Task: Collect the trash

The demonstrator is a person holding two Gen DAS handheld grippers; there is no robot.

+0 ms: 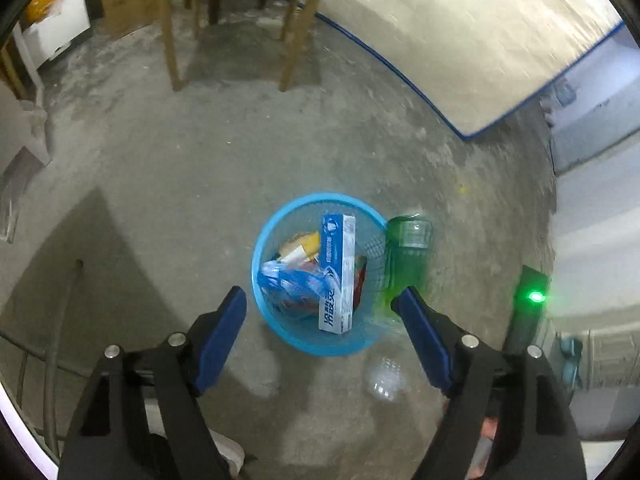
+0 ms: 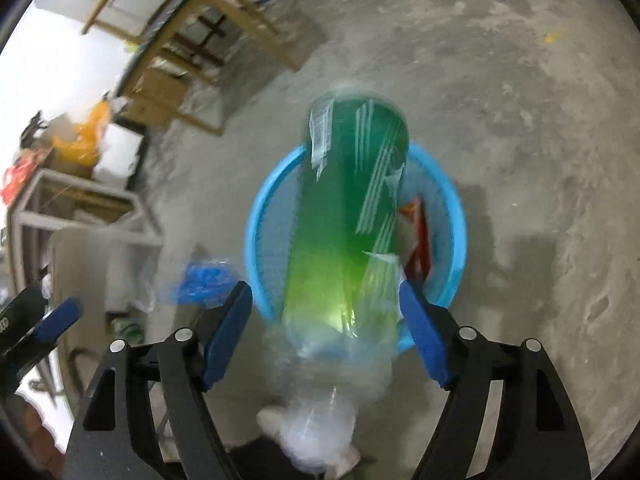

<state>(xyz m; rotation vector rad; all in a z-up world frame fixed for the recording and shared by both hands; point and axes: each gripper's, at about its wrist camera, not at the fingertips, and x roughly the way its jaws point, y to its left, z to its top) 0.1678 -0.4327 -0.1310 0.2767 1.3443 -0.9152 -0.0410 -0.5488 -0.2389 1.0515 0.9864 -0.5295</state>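
a: trash first: green bottle (image 2: 348, 216) lies between the right gripper (image 2: 326, 302)'s blue pads, pointing down toward the blue mesh basket (image 2: 452, 216) on the concrete floor (image 2: 520, 120).

b: gripped or let go?

a: let go, as far as i can judge. there is a clear gap on the left side of the bottle, and at the right pad i cannot tell whether the bottle touches it. the bottle is blurred, so it may be dropping (no promise on that).

b: and the other one?

a: the left gripper (image 1: 320, 304) stands wide with nothing between its pads. in its view the basket (image 1: 264, 248) sits below it, already holding a blue and white carton (image 1: 338, 272) and some blue wrappers (image 1: 288, 280).

b: so what could go wrong?

a: in the left view the bottle (image 1: 408, 248) shows at the basket's right rim, seemingly outside the mesh. if so, it could strike the rim, bounce and roll off across the floor, or tip the light basket and spill what is in it.

b: anything else?

a: the carton stands tall inside, so a bottle that does land in may prop against it and poke out over the edge. there is also blurred clear plastic (image 2: 320, 424) below the bottle, and i cannot tell what it is.
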